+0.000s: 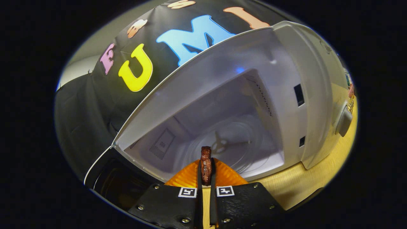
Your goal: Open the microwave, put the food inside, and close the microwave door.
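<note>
gripper [206, 171]: my fingers are pinched narrow, both pressing on the food from either side. Only a thin slit between them.
food [206, 160]: dark reddish-brown piece, looks like meat, standing upright in my grip. Its top pokes out past my fingertips. Not in the microwave yet; it sits at the front lip of the cavity.
plate [225, 176]: orange, ribbed surface, directly under and behind the food, showing on both sides of my fingers. It sits just at the microwave's front edge, partly over the table. Can't tell if the food touches it.
microwave [286, 105]: white, tilted in my view because I hold the gripper at an angle. Cavity is open and straight ahead of my fingers.
door [108, 178]: swung open, dark glass panel with a white rim, hanging off the cavity's left side, next to my left finger.
turntable [232, 143]: clear glass disc on the cavity floor, hub visible through it, just beyond the food.
handle/knob [344, 122]: grey, on the control side of the microwave, right of the cavity.
table [286, 187]: light wood, under the microwave, right of my fingers.
</note>
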### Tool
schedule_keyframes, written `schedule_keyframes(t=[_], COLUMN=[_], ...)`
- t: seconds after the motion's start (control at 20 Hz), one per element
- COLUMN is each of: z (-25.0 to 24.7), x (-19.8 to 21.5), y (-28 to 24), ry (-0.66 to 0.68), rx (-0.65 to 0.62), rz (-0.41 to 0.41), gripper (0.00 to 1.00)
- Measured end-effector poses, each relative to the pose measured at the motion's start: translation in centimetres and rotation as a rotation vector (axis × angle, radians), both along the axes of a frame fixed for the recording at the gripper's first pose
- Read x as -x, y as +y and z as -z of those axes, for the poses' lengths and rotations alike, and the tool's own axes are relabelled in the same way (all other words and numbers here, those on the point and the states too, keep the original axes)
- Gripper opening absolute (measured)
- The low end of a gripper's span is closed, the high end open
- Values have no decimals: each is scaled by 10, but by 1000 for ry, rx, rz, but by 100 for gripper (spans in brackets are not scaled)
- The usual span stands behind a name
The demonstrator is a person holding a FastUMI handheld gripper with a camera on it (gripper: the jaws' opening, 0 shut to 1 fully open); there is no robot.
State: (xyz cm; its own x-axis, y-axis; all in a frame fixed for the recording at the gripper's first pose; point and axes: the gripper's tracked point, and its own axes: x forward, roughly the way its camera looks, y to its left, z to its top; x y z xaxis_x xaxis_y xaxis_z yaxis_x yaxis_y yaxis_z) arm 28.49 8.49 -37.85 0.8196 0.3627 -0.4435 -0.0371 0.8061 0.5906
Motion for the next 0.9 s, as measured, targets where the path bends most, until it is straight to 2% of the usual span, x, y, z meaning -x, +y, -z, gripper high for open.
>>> schedule_keyframes(t=[0.3, 0.35, 0.45, 0.5, 0.65, 0.75, 0.9], z=[10, 15, 27, 28, 19, 8, -4], x=[-24, -25, -28, -29, -32, -30, -13], y=[3, 0, -9, -13, -25, -28, -13], ry=[-48, -39, -14, -9, -56, -100, -113], rx=[114, 150, 248, 285, 405, 482, 478], rz=[-15, -9, 11, 17, 44, 39, -25], gripper=[15, 18, 32, 59, 99, 98, 99])
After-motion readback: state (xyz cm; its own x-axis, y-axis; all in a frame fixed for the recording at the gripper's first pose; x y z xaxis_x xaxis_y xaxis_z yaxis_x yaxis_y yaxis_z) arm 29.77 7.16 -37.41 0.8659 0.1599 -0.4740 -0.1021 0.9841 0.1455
